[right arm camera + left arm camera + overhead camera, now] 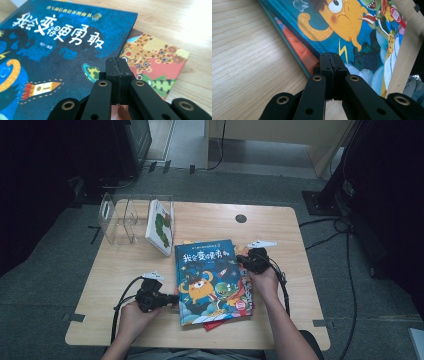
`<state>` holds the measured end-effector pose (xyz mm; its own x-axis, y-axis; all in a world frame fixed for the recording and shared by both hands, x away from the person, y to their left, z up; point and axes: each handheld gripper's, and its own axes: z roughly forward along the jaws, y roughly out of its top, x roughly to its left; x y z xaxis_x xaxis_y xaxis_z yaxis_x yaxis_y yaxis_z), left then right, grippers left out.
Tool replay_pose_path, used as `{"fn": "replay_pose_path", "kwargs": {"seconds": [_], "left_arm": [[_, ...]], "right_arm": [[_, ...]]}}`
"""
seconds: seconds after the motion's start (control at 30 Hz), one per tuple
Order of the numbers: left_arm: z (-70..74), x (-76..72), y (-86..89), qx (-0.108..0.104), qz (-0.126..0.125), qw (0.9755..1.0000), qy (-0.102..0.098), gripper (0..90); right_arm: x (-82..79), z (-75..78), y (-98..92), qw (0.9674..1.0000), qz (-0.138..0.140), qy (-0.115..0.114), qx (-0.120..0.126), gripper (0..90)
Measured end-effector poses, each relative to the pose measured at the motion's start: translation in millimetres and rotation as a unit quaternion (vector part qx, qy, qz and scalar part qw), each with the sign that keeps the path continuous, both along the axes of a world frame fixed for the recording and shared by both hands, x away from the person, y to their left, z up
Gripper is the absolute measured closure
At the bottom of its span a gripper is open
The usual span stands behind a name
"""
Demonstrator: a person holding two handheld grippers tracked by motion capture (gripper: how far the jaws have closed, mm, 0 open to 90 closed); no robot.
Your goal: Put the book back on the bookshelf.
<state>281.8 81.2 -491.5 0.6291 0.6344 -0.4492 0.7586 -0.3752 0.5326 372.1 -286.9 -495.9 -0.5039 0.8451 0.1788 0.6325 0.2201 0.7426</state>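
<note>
A blue picture book (210, 280) with an orange monster on its cover lies on top of a small stack in the middle of the wooden table (280, 230). A red and orange book (246, 292) pokes out beneath it. My left gripper (175, 298) points at the blue book's left edge (352, 30), jaws shut with nothing between them; its tips (333, 58) hover at the cover's border, above the orange book (297, 47). My right gripper (241, 257) is at the stack's right side, also shut and empty, tips (117, 62) over the blue cover's edge (62, 50) and the leopard-patterned book (155, 62).
A clear acrylic book stand (117, 217) sits at the table's back left, with a white book (161, 226) bearing a green caterpillar leaning in it. A dark round hole (241, 218) is near the back edge. Cables and black equipment stands surround the table on the floor.
</note>
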Motion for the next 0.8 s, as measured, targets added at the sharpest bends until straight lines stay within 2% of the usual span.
{"fn": "replay_pose_path", "kwargs": {"seconds": [0.3,0.8], "left_arm": [[-0.5,4.9,-14.6,-0.013,-0.011,0.9998,0.0,90.0],[0.6,13.7,-56.0,-0.006,-0.068,0.9976,-0.008,90.0]], "right_arm": [[-11.1,5.9,-12.0,0.9998,-0.009,-0.011,0.016,90.0],[-42.8,9.9,-33.0,0.9993,-0.022,-0.026,0.014,89.8]]}}
